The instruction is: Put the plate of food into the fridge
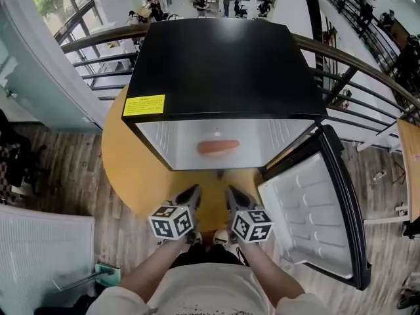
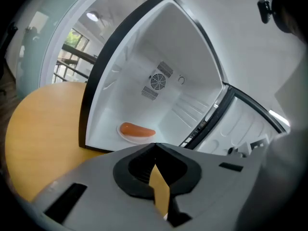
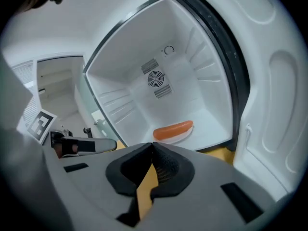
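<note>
Plate of food [image 2: 137, 137] sits inside the open fridge [image 1: 216, 64].
I see the plate, with a long orange sausage on it, on the fridge floor. It is in front of both my grippers and not touching them. My left gripper [image 1: 191, 193] and right gripper [image 1: 233, 193] hang side by side over the round yellow table [image 1: 125, 169]. Both have their jaws pressed together and hold nothing.
</note>
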### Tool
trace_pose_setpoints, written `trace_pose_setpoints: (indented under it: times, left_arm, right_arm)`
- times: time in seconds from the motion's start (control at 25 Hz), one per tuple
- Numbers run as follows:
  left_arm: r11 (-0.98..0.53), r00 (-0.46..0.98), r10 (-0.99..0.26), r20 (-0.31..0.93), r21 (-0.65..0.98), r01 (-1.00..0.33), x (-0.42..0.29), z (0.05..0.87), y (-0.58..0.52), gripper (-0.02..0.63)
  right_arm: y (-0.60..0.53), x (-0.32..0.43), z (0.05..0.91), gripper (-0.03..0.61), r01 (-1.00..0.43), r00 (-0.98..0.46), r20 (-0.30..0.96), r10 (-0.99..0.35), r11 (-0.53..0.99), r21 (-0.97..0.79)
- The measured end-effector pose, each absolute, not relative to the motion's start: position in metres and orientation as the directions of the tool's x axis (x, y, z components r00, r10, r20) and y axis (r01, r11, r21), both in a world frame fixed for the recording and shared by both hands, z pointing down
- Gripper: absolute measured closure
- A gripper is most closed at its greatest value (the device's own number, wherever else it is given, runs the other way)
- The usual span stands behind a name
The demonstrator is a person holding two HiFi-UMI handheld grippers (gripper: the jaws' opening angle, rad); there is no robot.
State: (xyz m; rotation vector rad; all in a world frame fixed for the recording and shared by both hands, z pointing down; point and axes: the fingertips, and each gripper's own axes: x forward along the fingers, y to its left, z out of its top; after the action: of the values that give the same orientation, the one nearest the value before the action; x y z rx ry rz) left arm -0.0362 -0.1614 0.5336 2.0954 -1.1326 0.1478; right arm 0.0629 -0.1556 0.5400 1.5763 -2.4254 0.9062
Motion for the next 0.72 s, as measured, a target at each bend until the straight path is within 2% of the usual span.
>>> trace_pose_setpoints:
  times: [0.28,0.48,0.72]
  left_arm:
    - [-0.478,0.594,-0.654,0.468,0.353,-0.804,-0.036,0.522,-0.1,0.589]
    - [-0.457,0.62,-0.641,0.452,0.424,-0.782,-0.033,0.508,-0.074,0.591]
    - [-0.442,0.599,-0.664,0.447,0.412,-0.797,-0.042,0.499,-0.06,0.59]
  right_arm:
    - [-0.103,0.054,0.517,0.552,-0.869,-0.487,0.437,-0.756,0.37,-0.329]
    - [-0.082,0.049,0.516,0.552,-0.854,-0.512,0.453,-0.73,0.374,-0.363]
    - [-0.064,0.048,0.513,0.552,-0.851,-0.514,0.457,-0.726,0.369,-0.372]
